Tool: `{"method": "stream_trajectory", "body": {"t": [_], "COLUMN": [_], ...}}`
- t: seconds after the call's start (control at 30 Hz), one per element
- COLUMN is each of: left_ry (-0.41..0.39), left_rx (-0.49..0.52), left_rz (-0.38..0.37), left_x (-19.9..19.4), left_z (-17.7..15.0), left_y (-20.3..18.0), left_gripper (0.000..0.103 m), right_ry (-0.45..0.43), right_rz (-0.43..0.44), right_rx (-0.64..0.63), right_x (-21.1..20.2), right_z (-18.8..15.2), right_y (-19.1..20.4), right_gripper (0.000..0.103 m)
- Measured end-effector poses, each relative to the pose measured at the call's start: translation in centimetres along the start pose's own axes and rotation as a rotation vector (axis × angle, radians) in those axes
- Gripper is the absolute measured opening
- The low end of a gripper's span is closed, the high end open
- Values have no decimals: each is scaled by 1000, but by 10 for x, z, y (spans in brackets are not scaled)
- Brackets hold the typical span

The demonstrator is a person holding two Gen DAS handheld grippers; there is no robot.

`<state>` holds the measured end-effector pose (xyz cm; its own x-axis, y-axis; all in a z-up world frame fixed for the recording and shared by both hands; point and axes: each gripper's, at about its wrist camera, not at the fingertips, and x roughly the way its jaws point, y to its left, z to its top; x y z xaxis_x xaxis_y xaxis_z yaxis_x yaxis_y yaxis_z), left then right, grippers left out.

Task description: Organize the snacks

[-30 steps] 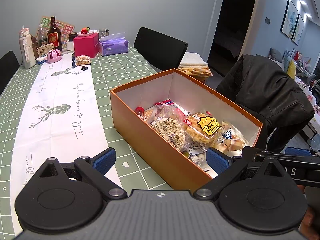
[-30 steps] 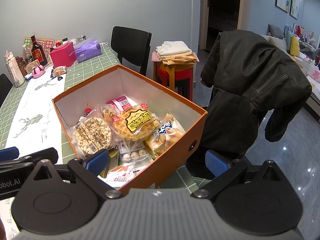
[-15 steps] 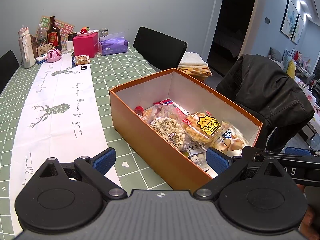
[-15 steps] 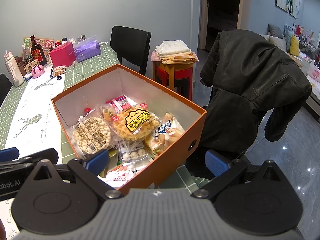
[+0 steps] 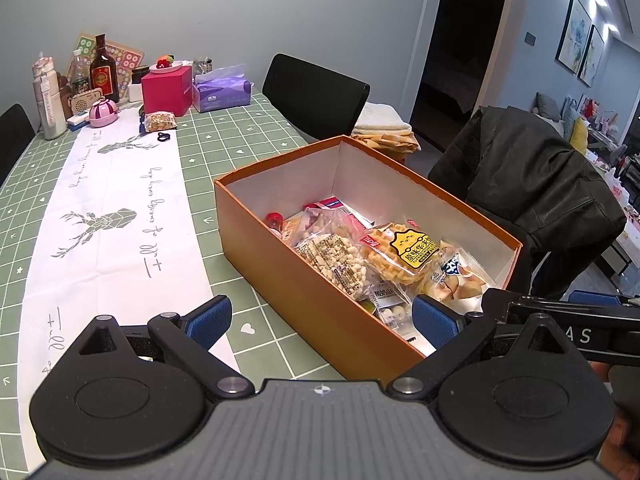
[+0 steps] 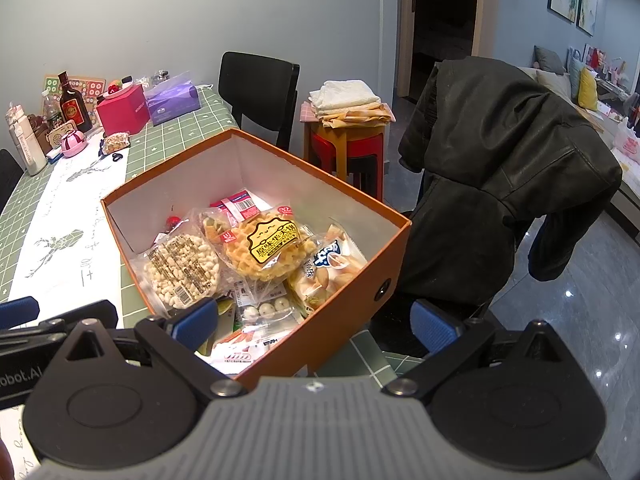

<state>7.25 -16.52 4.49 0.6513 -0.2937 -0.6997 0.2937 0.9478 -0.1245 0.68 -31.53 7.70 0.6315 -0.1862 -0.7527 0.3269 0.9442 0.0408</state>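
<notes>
An orange box (image 5: 304,280) stands on the table's near right corner and holds several snack packs: a waffle pack with a yellow label (image 5: 404,256), a puffed-rice pack (image 5: 336,260), a bread pack (image 5: 460,280). The box shows in the right wrist view (image 6: 352,308) too, with the waffle pack (image 6: 272,248) on top. One small snack bag (image 5: 160,121) lies far off by the pink box. My left gripper (image 5: 320,320) is open and empty, above the box's near left wall. My right gripper (image 6: 314,326) is open and empty, over the box's near right corner.
The far table end holds a pink box (image 5: 166,90), a tissue pack (image 5: 222,90), a brown bottle (image 5: 103,70) and a pink pot (image 5: 103,112). A black chair (image 5: 316,96) and a chair with a dark jacket (image 6: 500,184) stand on the right, by a stool with folded cloths (image 6: 348,104).
None of the snacks or the box has moved. Both grippers stay open and almost still; the left view has shifted only slightly.
</notes>
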Motion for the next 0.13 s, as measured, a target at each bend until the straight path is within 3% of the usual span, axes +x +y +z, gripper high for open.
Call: {"method": "stream_trajectory", "body": {"t": [0.13], "left_ry": [-33], "left_rx": [29], "left_rz": [-18], "left_x": [-6], "left_z": [0], "left_y": [-2], "left_gripper": [103], "right_ry": [-1], "right_rz": [7], "right_rx": [0], "right_x": [-1], "right_z": [0], "right_y": [0], "right_gripper": [100]}}
